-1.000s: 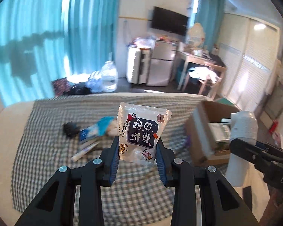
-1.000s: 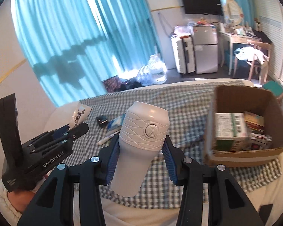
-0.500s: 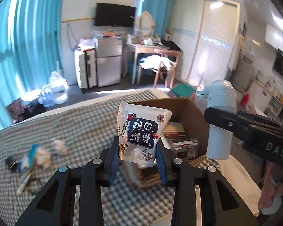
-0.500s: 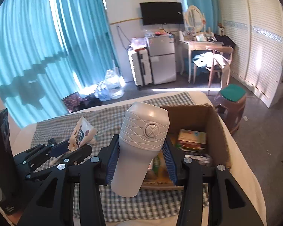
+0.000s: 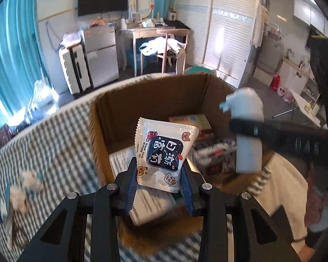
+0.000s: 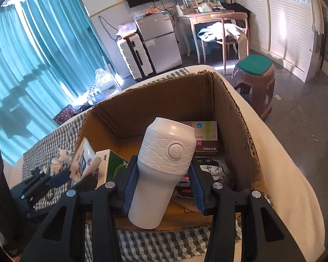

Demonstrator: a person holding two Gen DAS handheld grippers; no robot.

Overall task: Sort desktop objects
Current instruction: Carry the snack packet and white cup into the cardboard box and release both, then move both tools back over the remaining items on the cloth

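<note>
Left gripper [image 5: 159, 182]: jaws are opening, with a snack packet [image 5: 164, 152] between the blue pads; the pads appear to touch its lower edges, so it is not yet released.
Right gripper [image 6: 164, 187]: jaws part-way open, clamped on the lower body of a white bottle [image 6: 161, 170], which stands nearly upright in the grip.
Position of held items: both hang over the open cardboard box [image 6: 155, 100]; the packet toward the box's left side, the bottle nearer its middle.
Box contents: several flat cartons and wrapped items already lie on the floor of the box, among them a green carton [image 6: 113, 168] and a white-and-green carton [image 6: 205, 137] against the far wall. Judged as sorted items.
Box location: on the checked cloth [image 5: 54, 152], at its right end.
Remaining on cloth: a small cluster at the left, including a plush toy [image 5: 32, 178] and a pen-like item [image 5: 8, 222]; blurred, exact count cannot be told.
Progress: judged past the midpoint. Two items are at the drop point; the left cluster is not yet collected.
Next step: judged to be release of both items into the box.
</note>
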